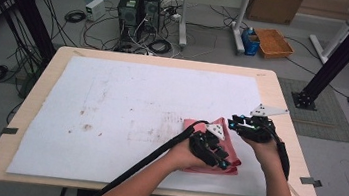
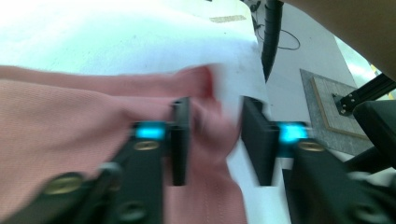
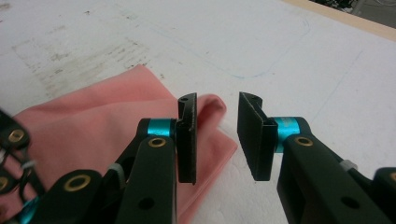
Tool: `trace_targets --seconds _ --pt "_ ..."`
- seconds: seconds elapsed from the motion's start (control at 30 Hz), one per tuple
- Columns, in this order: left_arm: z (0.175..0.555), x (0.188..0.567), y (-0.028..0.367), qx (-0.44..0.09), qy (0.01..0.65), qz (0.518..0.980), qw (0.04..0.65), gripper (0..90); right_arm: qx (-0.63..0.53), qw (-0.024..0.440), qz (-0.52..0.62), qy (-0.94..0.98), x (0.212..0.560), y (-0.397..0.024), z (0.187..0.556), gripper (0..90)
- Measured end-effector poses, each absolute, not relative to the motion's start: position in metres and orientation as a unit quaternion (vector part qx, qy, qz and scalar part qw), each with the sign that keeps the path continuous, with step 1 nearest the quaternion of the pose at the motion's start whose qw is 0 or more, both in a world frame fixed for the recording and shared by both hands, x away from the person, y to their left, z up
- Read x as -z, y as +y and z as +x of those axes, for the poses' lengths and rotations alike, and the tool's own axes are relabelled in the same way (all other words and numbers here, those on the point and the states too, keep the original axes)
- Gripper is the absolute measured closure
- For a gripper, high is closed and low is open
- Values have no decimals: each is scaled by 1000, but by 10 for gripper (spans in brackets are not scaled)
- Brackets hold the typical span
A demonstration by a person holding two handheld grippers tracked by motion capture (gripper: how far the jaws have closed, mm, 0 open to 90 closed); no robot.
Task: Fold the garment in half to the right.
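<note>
Near the right front corner of the table (image 1: 30, 110), our folded pink cloth (image 1: 216, 148) lay on the white sheet (image 1: 136, 103). Our left gripper (image 2: 215, 140) and right gripper (image 3: 217, 135) stood open over its edge, gripping nothing.

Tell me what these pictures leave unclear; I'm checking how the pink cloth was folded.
- Pink cloth, high view: both hands and grippers cover much of it, so its layers can't be counted.
- Cloth edge between the left gripper jaws, left gripper view: motion blur.
- Cloth's near side, right gripper view: hidden behind the right gripper.
</note>
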State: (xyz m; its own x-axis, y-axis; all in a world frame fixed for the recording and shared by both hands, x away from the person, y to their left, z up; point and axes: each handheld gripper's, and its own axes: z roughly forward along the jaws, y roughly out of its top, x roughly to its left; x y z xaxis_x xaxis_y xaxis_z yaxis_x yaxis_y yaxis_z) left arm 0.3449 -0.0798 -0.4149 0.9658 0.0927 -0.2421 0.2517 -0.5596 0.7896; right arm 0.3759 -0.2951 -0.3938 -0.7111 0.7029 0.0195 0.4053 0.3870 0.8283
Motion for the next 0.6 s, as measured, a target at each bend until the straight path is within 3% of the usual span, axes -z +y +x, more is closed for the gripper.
trace_targets --seconds 0.3,0.6 --pt "349 401 -34 36 141 861 487 446 -434 161 339 819 394 -299 358 574" --pt "342 392 49 -47 188 844 501 393 -420 136 306 843 400 -286 319 609"
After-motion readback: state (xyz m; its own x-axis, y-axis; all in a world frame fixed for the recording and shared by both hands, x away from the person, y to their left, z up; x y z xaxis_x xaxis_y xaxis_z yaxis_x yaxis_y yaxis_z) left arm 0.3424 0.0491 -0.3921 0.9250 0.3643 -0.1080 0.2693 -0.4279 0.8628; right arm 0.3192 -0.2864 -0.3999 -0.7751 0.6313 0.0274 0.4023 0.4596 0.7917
